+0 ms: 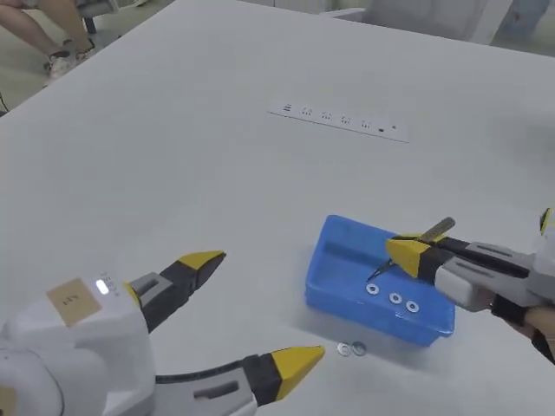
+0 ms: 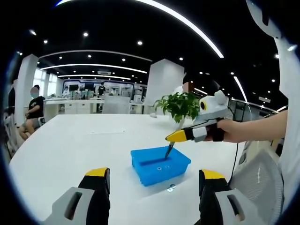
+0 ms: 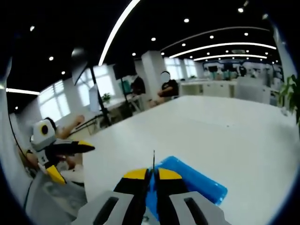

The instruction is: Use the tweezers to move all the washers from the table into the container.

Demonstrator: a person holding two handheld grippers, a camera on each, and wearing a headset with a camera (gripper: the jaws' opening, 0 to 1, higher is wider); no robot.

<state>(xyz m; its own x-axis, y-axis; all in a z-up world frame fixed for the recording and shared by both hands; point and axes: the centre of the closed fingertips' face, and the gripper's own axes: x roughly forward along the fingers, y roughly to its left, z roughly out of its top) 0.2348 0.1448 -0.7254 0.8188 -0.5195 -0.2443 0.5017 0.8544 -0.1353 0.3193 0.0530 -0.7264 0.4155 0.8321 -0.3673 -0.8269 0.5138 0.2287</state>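
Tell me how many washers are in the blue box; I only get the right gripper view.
Observer: Three washers lie in the blue box.
Operator: Count those left on the table.
Observer: Two washers lie side by side on the table, just outside the box's near wall.
Operator: Report the tweezer tips.
Observer: The tweezers, clamped in the right tool, point down into the box, tips close to one washer there.

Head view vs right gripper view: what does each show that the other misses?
Head view adds: three washers inside the blue container, two washers on the table beside it, a power strip. Right gripper view adds: the office behind, a person, a potted plant. Both: the container, open left tongs, right tongs shut on the tweezers, the white table.
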